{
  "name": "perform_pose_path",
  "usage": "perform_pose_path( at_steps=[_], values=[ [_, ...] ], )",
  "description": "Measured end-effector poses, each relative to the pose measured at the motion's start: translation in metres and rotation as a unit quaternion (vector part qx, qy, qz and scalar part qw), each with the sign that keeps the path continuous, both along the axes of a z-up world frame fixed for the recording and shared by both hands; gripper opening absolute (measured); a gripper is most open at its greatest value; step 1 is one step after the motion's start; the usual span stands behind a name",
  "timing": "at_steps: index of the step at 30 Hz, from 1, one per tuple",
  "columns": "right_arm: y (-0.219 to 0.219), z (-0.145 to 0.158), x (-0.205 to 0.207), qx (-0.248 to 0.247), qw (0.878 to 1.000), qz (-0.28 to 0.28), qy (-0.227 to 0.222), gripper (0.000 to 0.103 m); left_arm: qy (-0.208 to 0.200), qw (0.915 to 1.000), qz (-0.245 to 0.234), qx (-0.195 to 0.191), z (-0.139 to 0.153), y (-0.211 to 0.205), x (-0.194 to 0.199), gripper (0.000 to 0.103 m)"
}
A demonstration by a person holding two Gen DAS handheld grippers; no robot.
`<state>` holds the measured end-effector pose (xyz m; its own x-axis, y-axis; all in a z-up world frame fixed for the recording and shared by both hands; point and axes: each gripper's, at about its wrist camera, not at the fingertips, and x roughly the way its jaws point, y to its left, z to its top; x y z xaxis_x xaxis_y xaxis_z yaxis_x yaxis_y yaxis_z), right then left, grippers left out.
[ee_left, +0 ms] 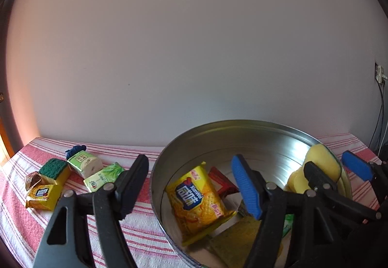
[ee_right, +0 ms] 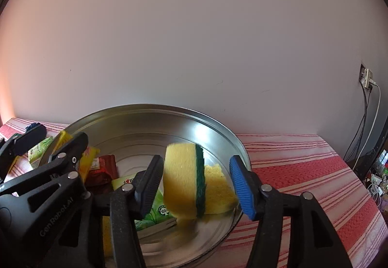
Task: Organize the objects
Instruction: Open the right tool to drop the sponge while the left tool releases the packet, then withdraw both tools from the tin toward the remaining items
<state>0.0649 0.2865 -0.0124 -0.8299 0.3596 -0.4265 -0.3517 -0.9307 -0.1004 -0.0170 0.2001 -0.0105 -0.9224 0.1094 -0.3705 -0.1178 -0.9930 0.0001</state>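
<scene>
- Right hand-held gripper: jaws apart over the metal basin, yellow-green sponge between them; pads look clear of it, so prob. a drop in progress.
- Left hand-held gripper: wide, empty, above the cracker pack lying in basin.
- Step: filling basin w/ items.
- Next: fetch leftovers on the surface, e.g. green-top sponge, tissue pack; needs reach left + square grip.

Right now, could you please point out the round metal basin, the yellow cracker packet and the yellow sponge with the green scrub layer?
Round metal basin (ee_right: 219, 123): right wrist view, far rim.
Yellow cracker packet (ee_left: 196, 197): left wrist view, printed front.
Yellow sponge with green scrub layer (ee_right: 180, 178): right wrist view, yellow face.
</scene>
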Motion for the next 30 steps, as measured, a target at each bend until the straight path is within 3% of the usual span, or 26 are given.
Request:
perform_pose_path(
  at_steps=[2, 3, 6, 15, 22, 30],
  values=[
    [0.003, 0.001, 0.004, -0.004, 1.0, -0.003, 0.01, 0.066, 0.016, 0.9997, 0.013, 0.014, 0.002, -0.007, 0.007, 0.09],
    [0.004, 0.001, 0.004, -0.007, 1.0, -0.008, 0.011, 0.067, 0.023, 0.9992, 0.023, 0.021, 0.003, -0.011, 0.01, 0.102],
    [0.007, 0.001, 0.006, -0.011, 1.0, -0.008, 0.016, 0.077, 0.039, 0.9984, 0.015, 0.038, 0.005, -0.018, 0.018, 0.103],
    [0.004, 0.002, 0.011, 0.019, 0.999, -0.005, 0.035, 0.09, 0.051, 0.9976, 0.043, 0.015, 0.004, -0.031, 0.026, 0.103],
    [0.007, 0.005, 0.015, -0.003, 0.999, -0.013, 0.045, 0.09, 0.037, 0.9971, 0.066, 0.013, 0.002, -0.048, 0.025, 0.103],
    [-0.006, 0.011, 0.029, 0.007, 0.997, -0.021, 0.076, 0.09, 0.038, 0.997, 0.068, 0.005, 0.004, -0.056, 0.042, 0.103]
  ],
)
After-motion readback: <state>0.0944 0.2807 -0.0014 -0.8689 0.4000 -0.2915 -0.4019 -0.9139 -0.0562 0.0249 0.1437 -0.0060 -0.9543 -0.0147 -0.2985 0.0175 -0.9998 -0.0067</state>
